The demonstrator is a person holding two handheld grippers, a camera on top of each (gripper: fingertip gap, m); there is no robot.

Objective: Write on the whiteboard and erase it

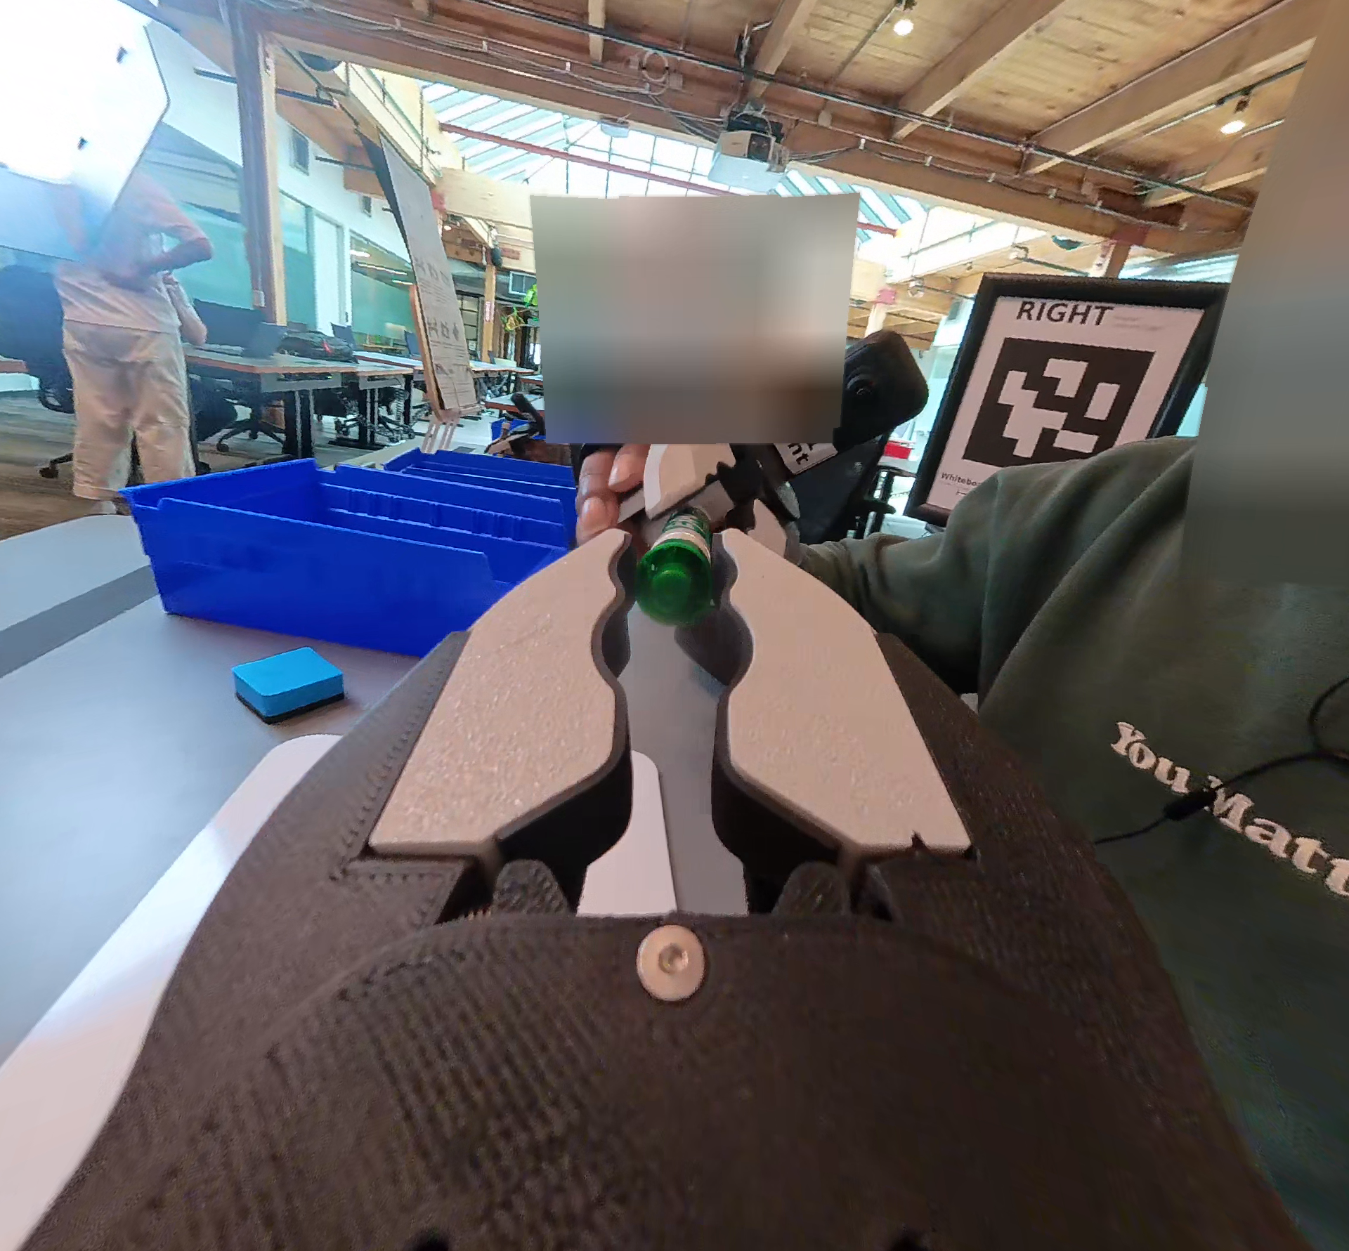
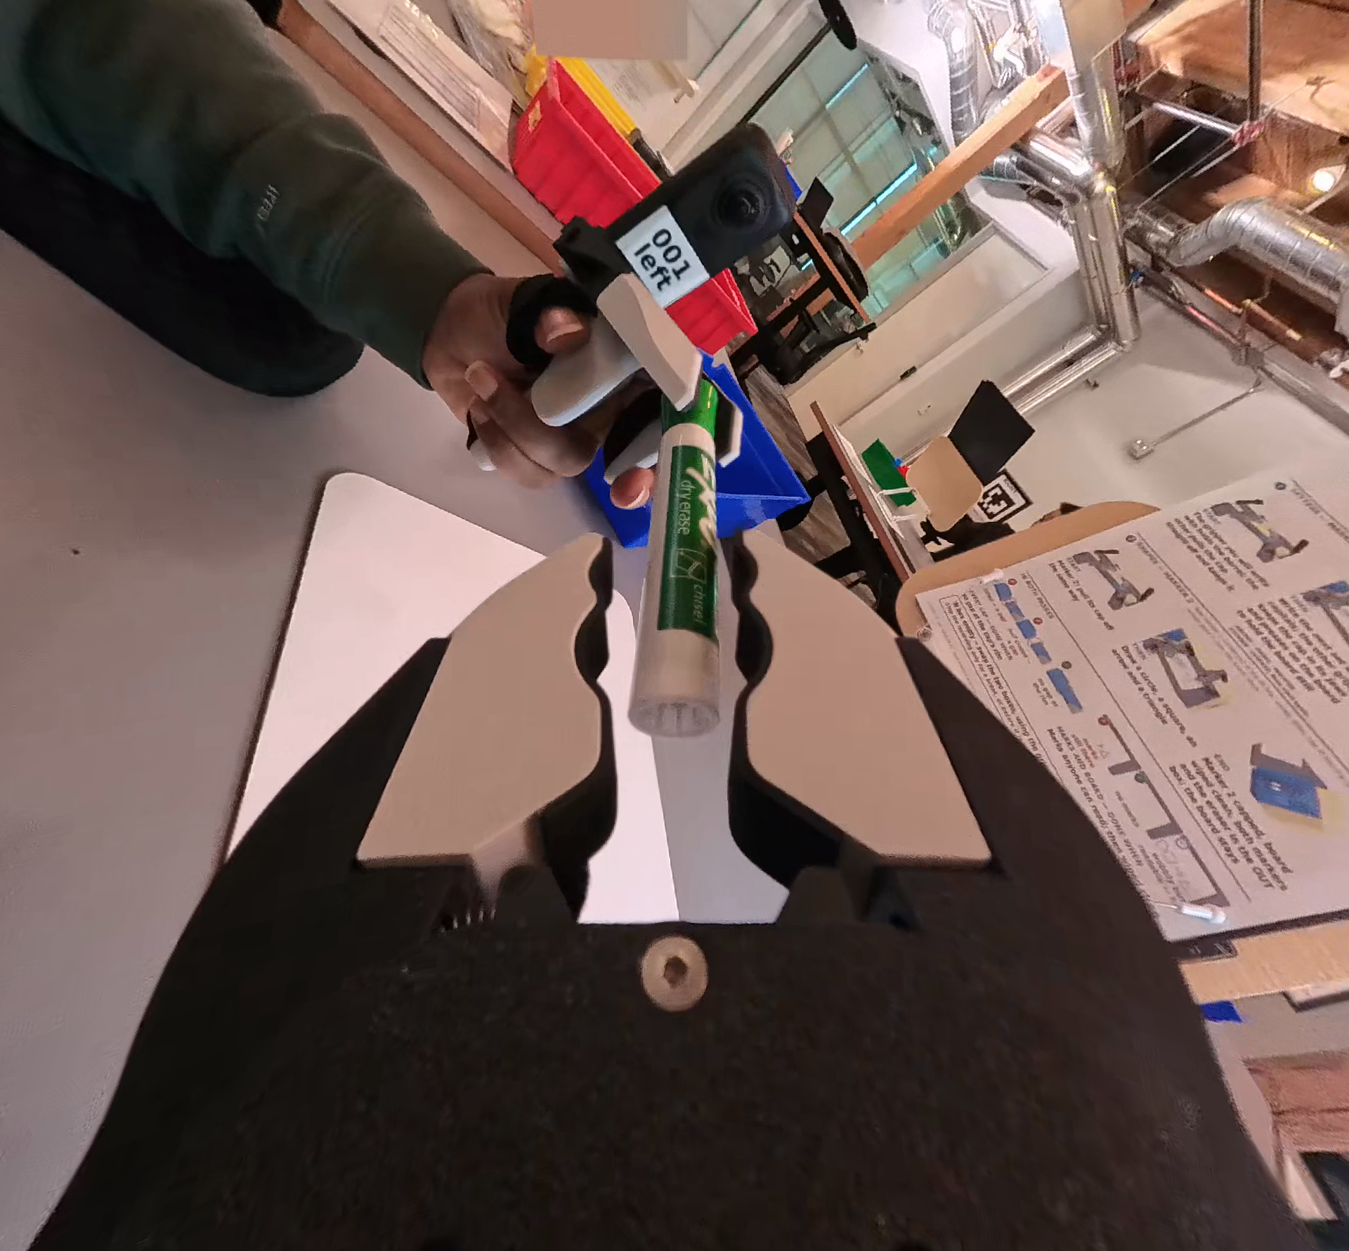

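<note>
Left wrist view shows us a grey table in an open timber-ceilinged office. Our left gripper clamps the green dry-erase marker's cap end; our right gripper closes around its barrel, above the white whiteboard's edge.

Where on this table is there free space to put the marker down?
The whiteboard is bare. The grey table is also free left of the eraser, and between the eraser and the blue bin. It is crowded at the board's far corner, where the marker hangs before the bin.
</note>
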